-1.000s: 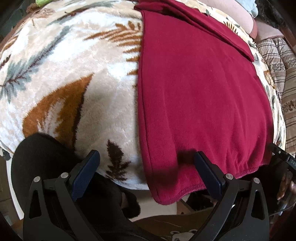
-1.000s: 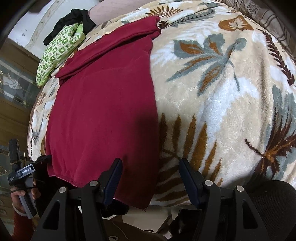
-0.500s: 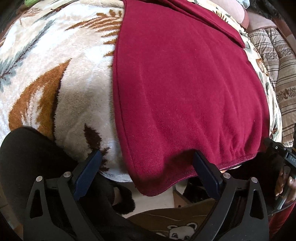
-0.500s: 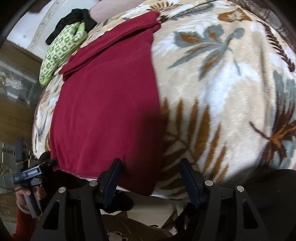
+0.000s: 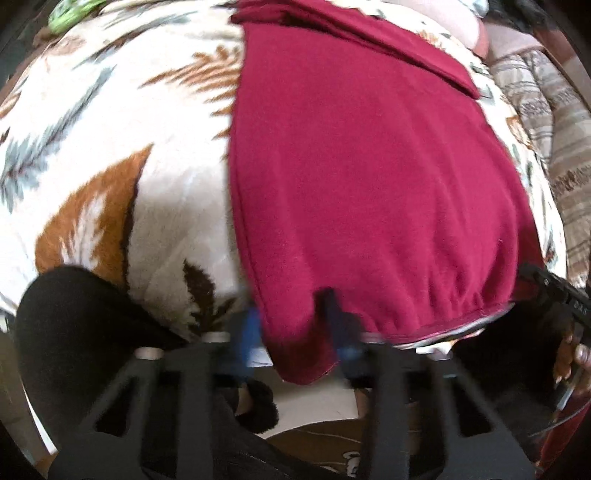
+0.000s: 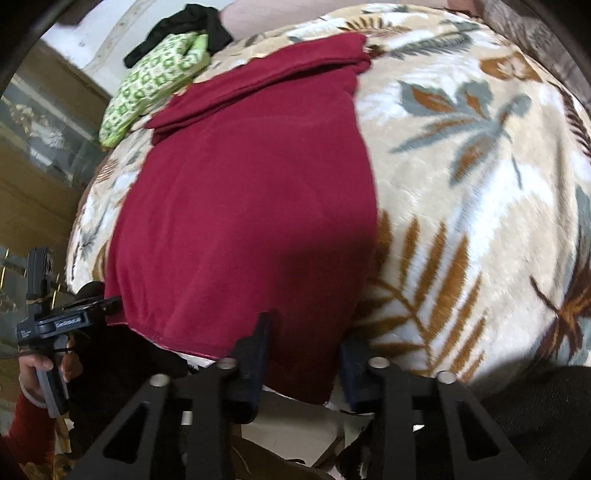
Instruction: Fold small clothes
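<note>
- Garment: we see a dark red garment lying flat on the leaf-print blanket, its near hem hanging over the blanket edge right at both tools.
- Left gripper: our fingers have the hem's left corner between them, one blue pad on the outside, the other pressed into the cloth. The frame is motion-blurred, so we cannot tell whether the grip is fully clamped.
- Right gripper: the hem's right corner sits between the fingers, near finger lying on top of the cloth, the other at the cloth's edge against the blanket. The gap is narrow but the cloth hides the contact, so we cannot tell its state either.
- Each tool shows in the other's view: right one at far right of the left wrist camera, left one at far left of the right wrist camera, both at the hem line.
- Ahead of the grippers, the far end of the garment carries a folded strip lying across it.
- Beyond that, ahead-left of the right gripper: green patterned cloth touching a black cloth.
- Ahead-right of the left gripper: striped bedding beside the blanket.
</note>
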Demonstrator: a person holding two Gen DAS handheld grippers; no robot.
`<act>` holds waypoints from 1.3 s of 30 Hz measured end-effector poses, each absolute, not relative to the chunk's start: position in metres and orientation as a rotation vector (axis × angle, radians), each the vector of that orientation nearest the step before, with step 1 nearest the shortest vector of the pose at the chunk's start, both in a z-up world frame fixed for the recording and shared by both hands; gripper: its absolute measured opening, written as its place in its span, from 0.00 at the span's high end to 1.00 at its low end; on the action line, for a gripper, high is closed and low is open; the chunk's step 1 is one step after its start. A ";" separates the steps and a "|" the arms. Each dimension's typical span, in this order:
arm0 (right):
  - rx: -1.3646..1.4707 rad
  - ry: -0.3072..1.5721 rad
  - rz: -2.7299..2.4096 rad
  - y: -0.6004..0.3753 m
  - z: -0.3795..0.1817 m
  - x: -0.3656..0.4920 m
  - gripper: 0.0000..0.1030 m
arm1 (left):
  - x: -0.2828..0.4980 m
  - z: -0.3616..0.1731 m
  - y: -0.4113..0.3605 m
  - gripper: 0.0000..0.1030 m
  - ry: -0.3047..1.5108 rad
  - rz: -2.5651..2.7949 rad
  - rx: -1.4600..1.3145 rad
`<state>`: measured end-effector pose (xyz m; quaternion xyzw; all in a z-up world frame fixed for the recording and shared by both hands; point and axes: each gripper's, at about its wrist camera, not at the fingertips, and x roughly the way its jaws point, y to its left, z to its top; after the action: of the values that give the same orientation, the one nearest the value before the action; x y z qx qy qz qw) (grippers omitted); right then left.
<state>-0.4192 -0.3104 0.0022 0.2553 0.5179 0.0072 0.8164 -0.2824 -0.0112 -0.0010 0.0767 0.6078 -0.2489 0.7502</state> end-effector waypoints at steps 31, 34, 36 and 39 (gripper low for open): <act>0.673 0.971 0.129 -0.312 0.026 -0.407 0.84 | -0.272 0.023 -0.038 0.92 1.271 -0.646 0.185; 0.718 0.899 0.134 -0.319 0.041 -0.405 0.84 | -0.264 0.028 -0.049 0.92 1.278 -0.660 0.162; 0.735 0.867 0.133 -0.323 0.049 -0.404 0.84 | -0.261 0.034 -0.055 0.92 1.269 -0.663 0.156; 0.754 0.839 0.135 -0.326 0.057 -0.402 0.84 | -0.252 0.047 -0.066 0.92 1.240 -0.665 0.140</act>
<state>-0.4019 -0.3257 0.0572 0.3569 0.3975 0.0639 0.8429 -0.2519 -0.0656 0.0468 0.0645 0.5695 -0.3055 0.7604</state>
